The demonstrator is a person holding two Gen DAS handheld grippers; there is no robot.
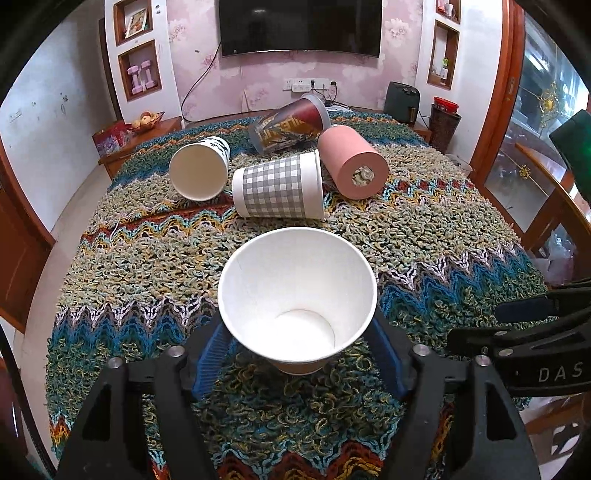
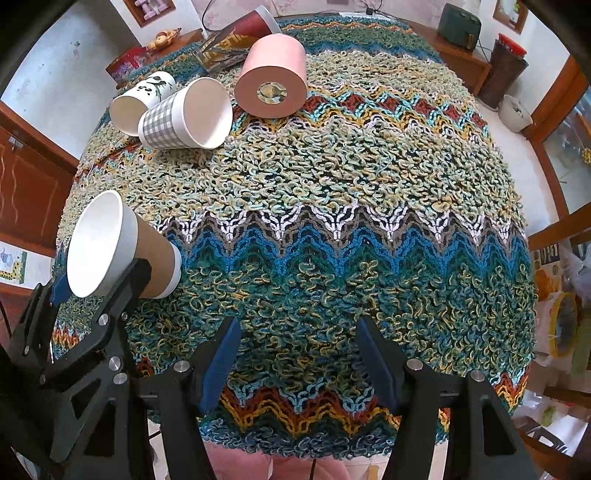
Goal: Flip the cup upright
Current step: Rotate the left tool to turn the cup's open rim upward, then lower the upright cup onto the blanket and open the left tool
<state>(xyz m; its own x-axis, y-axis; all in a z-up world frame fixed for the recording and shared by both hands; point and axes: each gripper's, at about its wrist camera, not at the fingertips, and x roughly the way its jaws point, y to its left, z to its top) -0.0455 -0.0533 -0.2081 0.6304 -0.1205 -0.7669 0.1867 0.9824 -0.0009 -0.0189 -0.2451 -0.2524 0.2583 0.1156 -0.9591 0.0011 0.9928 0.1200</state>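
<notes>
Left tongs clamped on brown paper cup, blue pads pressed against both sides of cup wall just below rim. Cup lifted clear of rug-covered tabletop, tilted, mouth toward left wrist camera, white inside and round bottom fully visible. In right wrist view, same cup at near-left part of tabletop, held by left tongs, brown sleeve and white base pointing toward centre, mouth facing out past left edge.

Right tongs spread wide, nothing between blue pads, hovering over near edge of tabletop. Well apart from held cup.

Far side, cluster of four lying on their sides:
- grey checked cup, mouth to the right, nearest to held cup.
- white cup with dark print, just left of checked cup, mouth toward camera.
- pink cup, just right of checked cup, base toward camera, hole in base.
- tall dark printed tumbler, behind the others, touching or nearly touching pink cup; cannot tell which.

Television on wall beyond.
</notes>
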